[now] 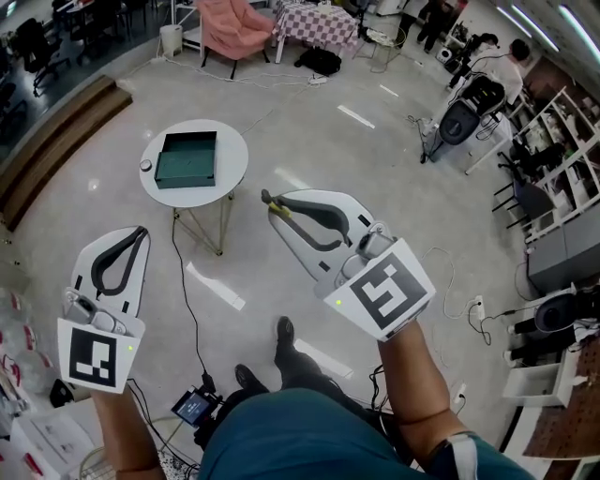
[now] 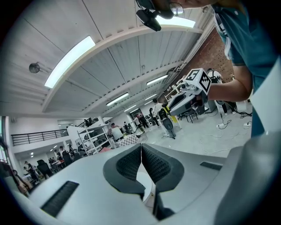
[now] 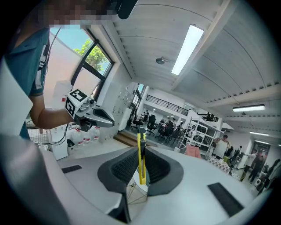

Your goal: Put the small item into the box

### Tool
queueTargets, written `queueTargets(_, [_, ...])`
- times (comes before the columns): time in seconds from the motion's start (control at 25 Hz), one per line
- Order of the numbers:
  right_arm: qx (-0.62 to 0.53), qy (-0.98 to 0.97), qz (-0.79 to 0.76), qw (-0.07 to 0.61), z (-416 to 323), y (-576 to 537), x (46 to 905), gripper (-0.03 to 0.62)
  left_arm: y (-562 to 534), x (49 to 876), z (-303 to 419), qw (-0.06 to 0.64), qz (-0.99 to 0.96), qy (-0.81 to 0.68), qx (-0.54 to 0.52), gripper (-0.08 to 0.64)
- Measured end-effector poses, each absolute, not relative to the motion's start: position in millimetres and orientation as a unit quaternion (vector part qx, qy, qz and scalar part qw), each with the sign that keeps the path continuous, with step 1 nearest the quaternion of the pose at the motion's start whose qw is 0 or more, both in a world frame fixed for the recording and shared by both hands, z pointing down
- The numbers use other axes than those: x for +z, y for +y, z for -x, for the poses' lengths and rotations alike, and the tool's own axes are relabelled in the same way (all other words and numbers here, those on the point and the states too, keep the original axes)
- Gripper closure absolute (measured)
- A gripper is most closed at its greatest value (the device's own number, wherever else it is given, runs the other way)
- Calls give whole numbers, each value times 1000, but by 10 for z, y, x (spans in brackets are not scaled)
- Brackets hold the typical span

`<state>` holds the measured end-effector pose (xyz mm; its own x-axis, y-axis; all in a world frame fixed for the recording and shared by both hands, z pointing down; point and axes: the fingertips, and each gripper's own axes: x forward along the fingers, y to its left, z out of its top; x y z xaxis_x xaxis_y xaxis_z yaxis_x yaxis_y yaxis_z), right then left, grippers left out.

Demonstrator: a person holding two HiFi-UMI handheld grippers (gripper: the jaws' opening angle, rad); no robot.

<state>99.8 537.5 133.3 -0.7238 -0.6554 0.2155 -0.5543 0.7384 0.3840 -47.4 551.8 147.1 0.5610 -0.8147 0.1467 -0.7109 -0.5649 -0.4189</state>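
A yellow utility knife (image 3: 140, 159) stands upright between the pads of my right gripper (image 3: 141, 149), which is shut on it. In the head view the knife's tip (image 1: 274, 203) pokes out of the right gripper (image 1: 276, 205), held over the floor to the right of the round white table (image 1: 230, 150). An open dark green box (image 1: 186, 158) lies on that table, with a small dark object (image 1: 145, 166) at its left. My left gripper (image 1: 139, 232) is shut with nothing in it, lower left, short of the table. Its pads (image 2: 151, 162) meet along a thin line.
A black cable (image 1: 180, 272) runs over the glossy floor from the table's legs towards the person's shoes (image 1: 284, 330). A pink chair (image 1: 232, 28) and a checked table (image 1: 317, 21) stand far behind. Shelving (image 1: 562, 159) and desks line the right side.
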Motion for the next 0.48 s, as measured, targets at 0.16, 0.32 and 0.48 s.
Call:
queueTargets(0.16, [-148, -926, -308, 160, -970, 4980, 1297, 528, 5200, 1460, 443, 149, 861, 454, -174, 538])
queueTargets(0.32, [-146, -934, -286, 155, -946, 4463, 1301, 528, 4741, 1446, 411, 146, 853, 468, -181, 538])
queueTargets(0.48, [-147, -943, -260, 149, -887, 3988, 1284, 528, 4349, 1459, 421, 142, 842, 484, -192, 538])
